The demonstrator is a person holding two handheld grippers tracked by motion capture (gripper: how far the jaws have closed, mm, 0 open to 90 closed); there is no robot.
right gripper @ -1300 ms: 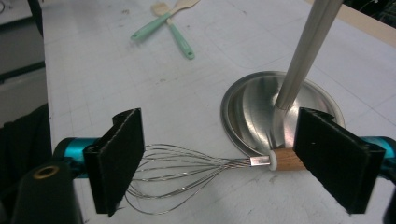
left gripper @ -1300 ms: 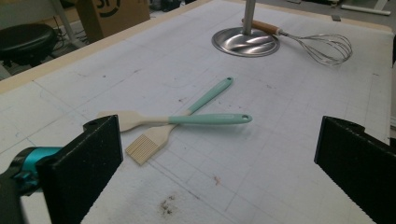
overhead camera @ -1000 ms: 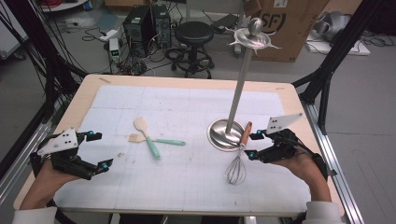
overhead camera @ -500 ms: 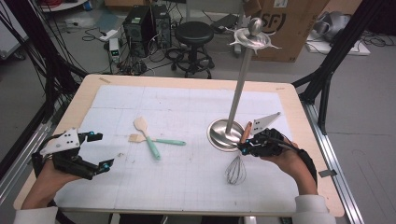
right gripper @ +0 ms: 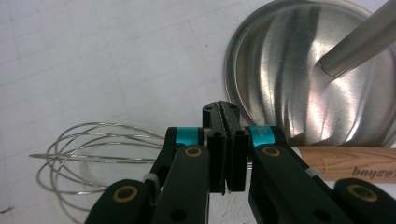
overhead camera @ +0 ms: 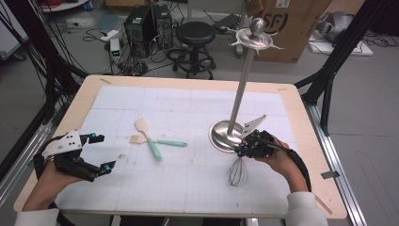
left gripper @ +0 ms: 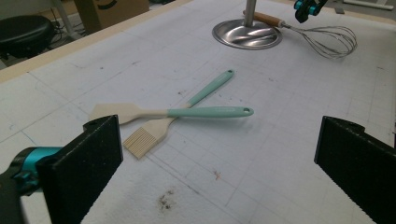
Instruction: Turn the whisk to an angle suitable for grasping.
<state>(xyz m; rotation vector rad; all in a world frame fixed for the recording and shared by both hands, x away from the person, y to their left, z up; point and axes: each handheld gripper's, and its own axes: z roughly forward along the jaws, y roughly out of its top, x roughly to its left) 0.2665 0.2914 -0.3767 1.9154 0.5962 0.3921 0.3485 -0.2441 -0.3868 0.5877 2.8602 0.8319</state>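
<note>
A wire whisk [overhead camera: 237, 172] with a wooden handle [right gripper: 345, 163] lies by the round base of a tall steel stand [overhead camera: 223, 136]. My right gripper [overhead camera: 241, 151] points down at its neck. Its jaws have just been closing and now stand together [right gripper: 223, 112] across the spot where the wires meet the handle, so I read it as shut on the whisk. My left gripper [overhead camera: 103, 151] rests near the table's left edge, wide open and with nothing in it [left gripper: 217, 154]. It faces a cream spatula [left gripper: 109, 112] and a brush [left gripper: 140, 142] with teal handles.
The spatula [overhead camera: 150, 141] and brush [overhead camera: 160, 142] lie crossed on the white gridded mat [overhead camera: 188, 188], left of centre. The stand's pole rises to a hook crown [overhead camera: 256, 40]. Behind the table are a stool [overhead camera: 195, 33], computers and a cardboard box.
My right gripper moved left and down from beside the stand base onto the whisk's neck, and its jaws closed. The left gripper has not moved.
</note>
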